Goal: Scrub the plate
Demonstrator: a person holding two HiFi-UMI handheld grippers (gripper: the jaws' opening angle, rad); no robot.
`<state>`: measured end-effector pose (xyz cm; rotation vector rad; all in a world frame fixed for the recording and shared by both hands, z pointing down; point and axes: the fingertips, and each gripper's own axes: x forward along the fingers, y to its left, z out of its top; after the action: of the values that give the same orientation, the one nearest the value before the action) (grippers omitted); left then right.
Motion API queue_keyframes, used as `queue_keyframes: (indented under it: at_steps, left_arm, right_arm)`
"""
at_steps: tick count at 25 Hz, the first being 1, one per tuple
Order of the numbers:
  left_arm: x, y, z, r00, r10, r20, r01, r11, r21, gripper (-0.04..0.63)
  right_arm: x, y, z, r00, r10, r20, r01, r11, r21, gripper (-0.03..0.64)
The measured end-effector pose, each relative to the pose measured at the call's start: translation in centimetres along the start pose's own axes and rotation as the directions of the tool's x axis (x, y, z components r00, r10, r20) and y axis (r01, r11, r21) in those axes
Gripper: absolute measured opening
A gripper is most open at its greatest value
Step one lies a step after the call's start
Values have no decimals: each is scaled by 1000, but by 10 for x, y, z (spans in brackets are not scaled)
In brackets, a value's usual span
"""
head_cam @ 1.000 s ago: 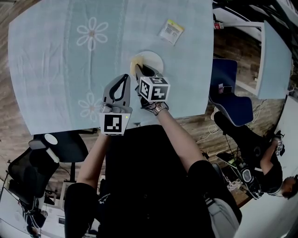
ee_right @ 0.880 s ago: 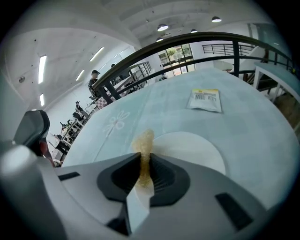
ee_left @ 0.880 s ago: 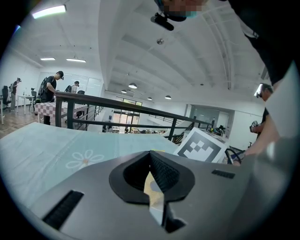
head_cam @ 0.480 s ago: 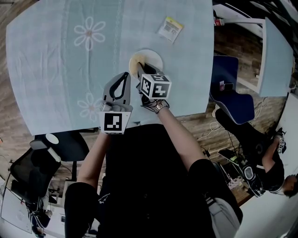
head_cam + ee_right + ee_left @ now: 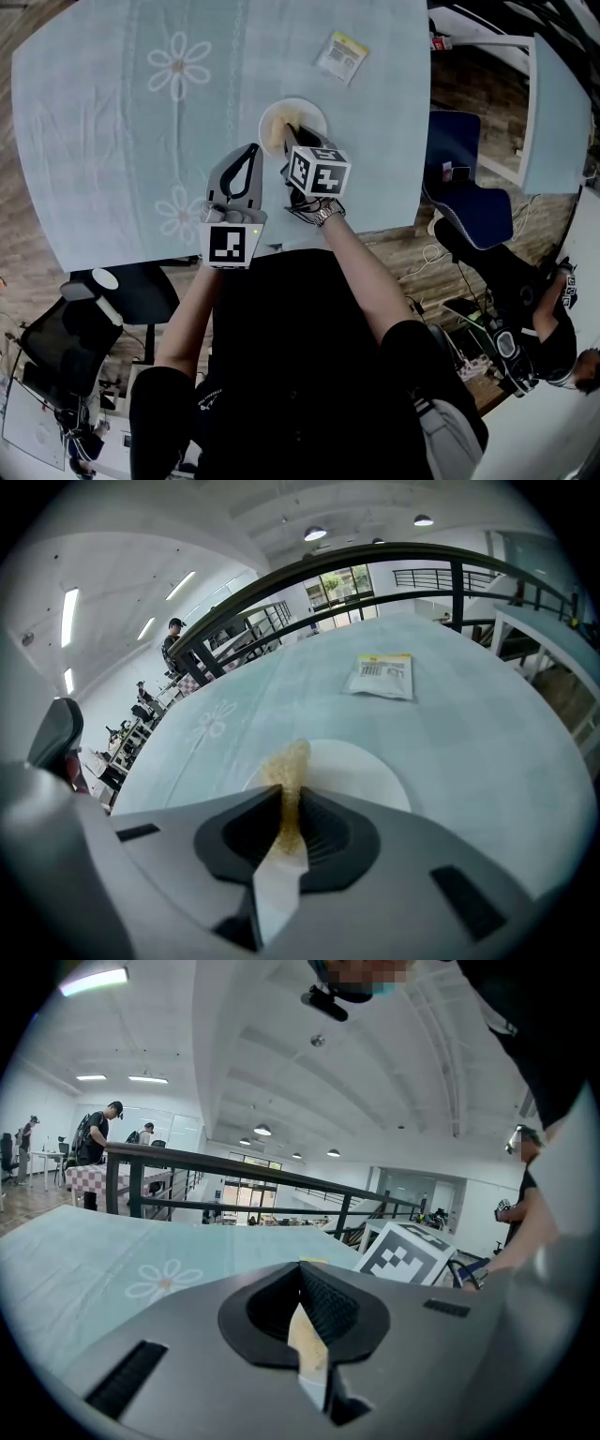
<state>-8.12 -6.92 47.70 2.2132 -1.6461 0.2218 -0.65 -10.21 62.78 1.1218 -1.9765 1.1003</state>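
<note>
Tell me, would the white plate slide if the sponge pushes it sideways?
Probably yes: the plate looks shallow, so likely light, and lies on smooth cloth. Only the sponge in the right gripper seems to touch it; nothing steadies it.

Head view: high up, looking steeply down on the worktop (image 5: 94, 169), both grippers close beneath the lens. Camera on left gripper (image 5: 250, 152): low, near-level across the worktop, with the right gripper (image 5: 292, 133) and its marker cube (image 5: 408, 1252) alongside. Right gripper view: close, angled down; shares plate (image 5: 366, 771), sponge (image 5: 289, 761) and packet (image 5: 382, 675) with head view.
</note>
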Motion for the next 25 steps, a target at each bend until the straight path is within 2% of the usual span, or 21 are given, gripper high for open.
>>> queue_keyframes:
  at_steps: [25]
  left_arm:
    - [-4, -8, 3, 1000, -8, 15, 8, 1000, 12, 12]
  right_arm:
    - [-18, -45, 6, 993, -118, 18, 118, 993, 2, 57]
